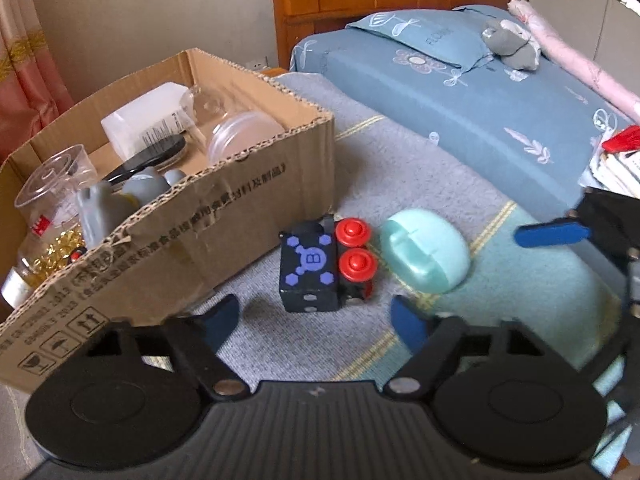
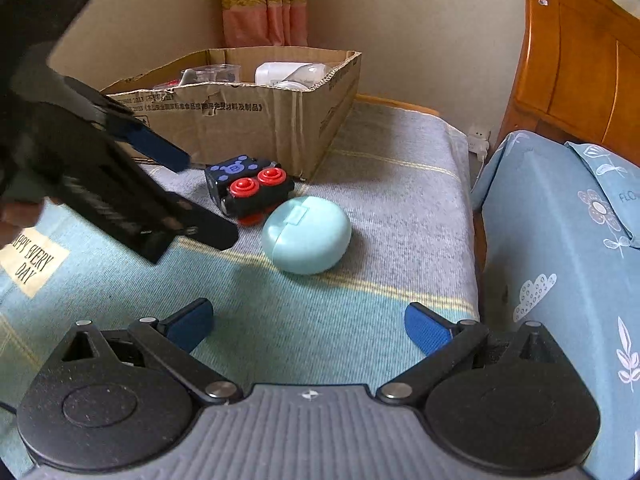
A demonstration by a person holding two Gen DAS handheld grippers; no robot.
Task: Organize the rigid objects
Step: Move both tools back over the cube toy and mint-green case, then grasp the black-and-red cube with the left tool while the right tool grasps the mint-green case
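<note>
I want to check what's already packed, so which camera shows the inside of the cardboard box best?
The left wrist view: it looks down into the open brown cardboard box, showing a black hairbrush, clear plastic cups and a white container. The right wrist view sees the box side-on, with only item tops above the rim.

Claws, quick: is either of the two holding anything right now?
Left claw: open, holding nothing, aimed at the black toy with red wheels.
Right claw: open, holding nothing, facing the mint oval case.
</note>
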